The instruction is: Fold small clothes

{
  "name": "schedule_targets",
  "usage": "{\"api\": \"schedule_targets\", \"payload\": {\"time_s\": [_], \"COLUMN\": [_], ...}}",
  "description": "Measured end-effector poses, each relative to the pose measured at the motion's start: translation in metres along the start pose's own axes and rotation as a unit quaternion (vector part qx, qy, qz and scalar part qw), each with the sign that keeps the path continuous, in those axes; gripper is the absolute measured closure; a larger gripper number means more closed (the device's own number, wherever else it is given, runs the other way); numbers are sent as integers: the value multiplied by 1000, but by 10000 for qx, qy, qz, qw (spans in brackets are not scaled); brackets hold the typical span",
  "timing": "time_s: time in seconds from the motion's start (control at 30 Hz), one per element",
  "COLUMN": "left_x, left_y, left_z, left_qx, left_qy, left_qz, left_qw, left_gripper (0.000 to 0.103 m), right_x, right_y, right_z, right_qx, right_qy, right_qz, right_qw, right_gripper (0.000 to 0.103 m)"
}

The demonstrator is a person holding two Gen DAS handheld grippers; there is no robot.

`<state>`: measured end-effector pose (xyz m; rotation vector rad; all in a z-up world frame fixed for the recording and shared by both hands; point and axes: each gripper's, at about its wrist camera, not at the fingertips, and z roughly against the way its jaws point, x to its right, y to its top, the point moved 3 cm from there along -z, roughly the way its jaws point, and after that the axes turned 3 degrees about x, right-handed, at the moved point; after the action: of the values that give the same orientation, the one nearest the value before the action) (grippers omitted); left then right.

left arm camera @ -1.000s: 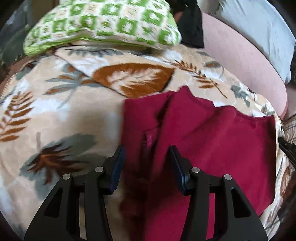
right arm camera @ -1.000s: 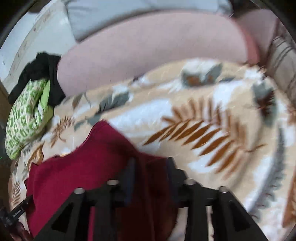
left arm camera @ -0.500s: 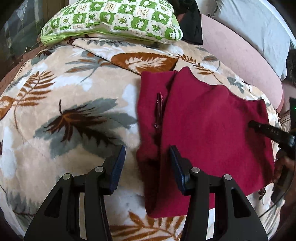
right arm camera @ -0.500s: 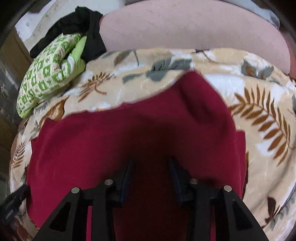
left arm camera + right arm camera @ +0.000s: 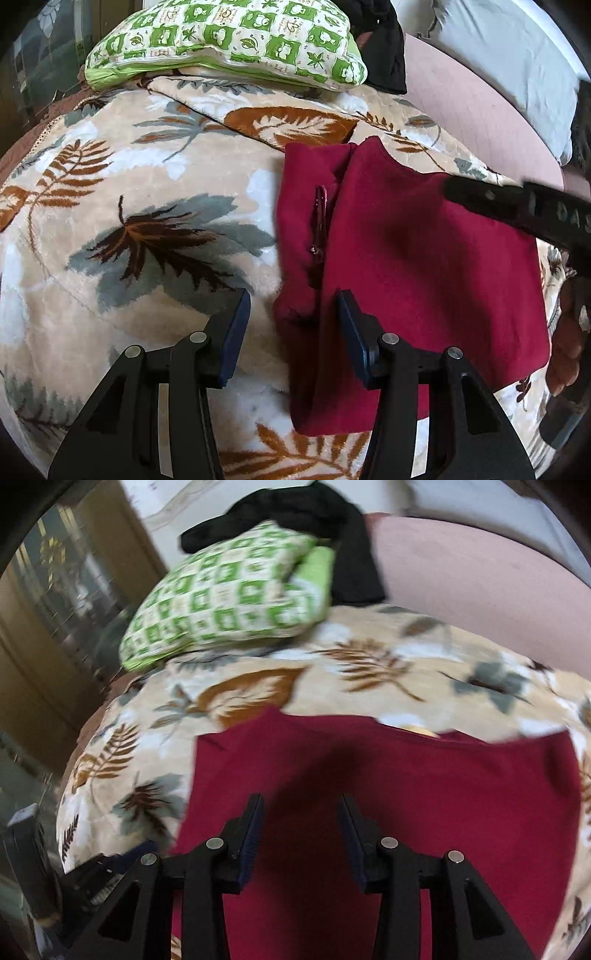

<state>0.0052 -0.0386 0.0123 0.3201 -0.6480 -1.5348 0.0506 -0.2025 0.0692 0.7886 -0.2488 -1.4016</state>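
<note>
A dark red garment (image 5: 424, 258) lies folded flat on a leaf-print blanket (image 5: 129, 203), with a zip (image 5: 319, 221) showing near its left fold. My left gripper (image 5: 293, 325) hovers open over the garment's near left edge; the pads do not press on the cloth. In the right wrist view the same garment (image 5: 406, 794) fills the middle. My right gripper (image 5: 301, 812) is open above it with nothing held. Seen from the left wrist, the right gripper (image 5: 517, 210) reaches in over the garment's far right side.
A green checked pillow (image 5: 229, 40) and a black cloth (image 5: 384, 48) lie at the blanket's far end. Pink bedding (image 5: 480, 110) and a grey pillow (image 5: 517, 55) run along the right. A person's hand (image 5: 569, 332) shows at the right edge. A wooden cabinet (image 5: 55, 627) stands at the left.
The right gripper swung from the garment's edge to over its middle, rolling as it went, and let go of the fold. The left gripper drew back from the cloth, then stayed still.
</note>
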Motion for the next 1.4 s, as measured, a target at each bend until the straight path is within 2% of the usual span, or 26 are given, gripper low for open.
{"api": "schedule_targets", "payload": {"time_s": [0.2,0.3,0.47,0.53,0.57,0.63,0.7,0.87,1.0,1.07,1.1,1.13,1.2,1.27,1.3,1.4], "left_x": [-6,-8,-11,-11,-10,-9,-8,-6,-3,0,1,1,4,8,11,23], "left_y": [-1,0,2,2,2,4,5,6,7,8,10,10,11,12,11,11], "left_z": [-6,-8,-11,-11,-11,-11,-11,-11,-9,-5,-5,-3,2,4,5,4], "left_qx": [-22,-63,-97,-102,-98,-73,-52,-13,38,126,165,205,268,301,291,253], "left_qy": [-159,-264,-331,-341,-335,-299,-262,-169,-110,-47,-30,-28,-108,-236,-314,-428], "left_qz": [196,311,359,357,346,290,248,180,124,52,35,22,24,37,19,-120], "left_qw": [9997,9991,9988,9987,9988,9991,9993,9997,9999,9999,9999,9998,9996,9993,9991,9987], "left_gripper": [50,50,47,47,47,47,47,47,47,47,47,47,47,47,47,47], "right_x": [-33,-39,-38,-37,-37,-38,-41,-42,-31,-24,-20,-15,-4,20,39,90], "right_y": [19,25,24,23,24,27,31,25,23,23,21,19,12,-1,-9,-27], "right_z": [-30,-54,-95,-99,-97,-91,-88,-107,-101,-84,-72,-59,-35,-5,10,44], "right_qx": [-45,-250,-667,-621,-570,-450,-384,-524,-440,-331,-252,-143,79,323,423,674], "right_qy": [164,226,12,25,143,370,439,499,741,885,917,850,572,90,-286,-1102], "right_qz": [59,-79,-139,-81,-115,-150,-70,-89,-438,-577,-572,-507,-342,-191,-175,-355], "right_qw": [9998,9994,9977,9980,9982,9982,9983,9973,9953,9939,9938,9950,9977,9993,9985,9910], "right_gripper": [59,59,59,76,88,95,96,96,96,92,86,75,68,68,68,67]}}
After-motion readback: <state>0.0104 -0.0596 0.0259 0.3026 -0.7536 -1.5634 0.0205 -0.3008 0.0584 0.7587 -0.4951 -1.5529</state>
